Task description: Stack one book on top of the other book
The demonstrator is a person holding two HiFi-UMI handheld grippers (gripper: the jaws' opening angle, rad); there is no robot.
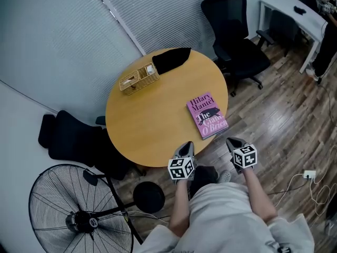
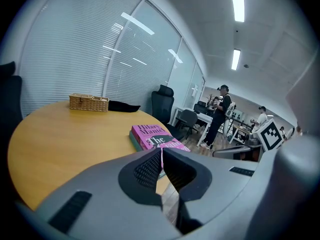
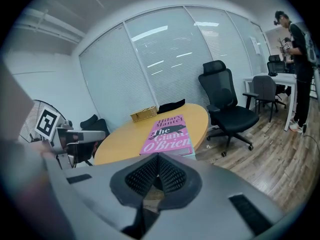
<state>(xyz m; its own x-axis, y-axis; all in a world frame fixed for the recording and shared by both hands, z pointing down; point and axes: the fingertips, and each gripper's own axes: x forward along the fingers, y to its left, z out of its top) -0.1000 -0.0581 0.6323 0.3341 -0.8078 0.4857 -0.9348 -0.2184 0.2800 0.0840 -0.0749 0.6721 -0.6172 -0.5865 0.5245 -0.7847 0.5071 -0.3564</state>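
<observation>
The round bench [image 1: 152, 120] carries a wicker basket [image 1: 138, 78] and a black cloth [image 1: 171, 59] at its far edge, touching each other and well apart from the books. A black office chair [image 1: 234, 30] stands beyond the bench on the right. A second black chair [image 1: 68, 138] stands at the bench's left, and a floor fan [image 1: 79, 210] stands near it. A white desk [image 1: 292, 9] stands at the far right. People stand in the background of both gripper views.

A pink book [image 1: 207, 115] lies flat near the bench's right rim. It rests on a second book [image 2: 134, 141], of which only a teal edge shows.

The left hand-held gripper [image 1: 185, 147] is held at the near rim, jaws clenched against each other. The right hand-held gripper [image 1: 234, 143] is held over the wooden floor just off the bench, likewise clenched. The books lie just ahead of both, between their lines of aim, touching neither.
</observation>
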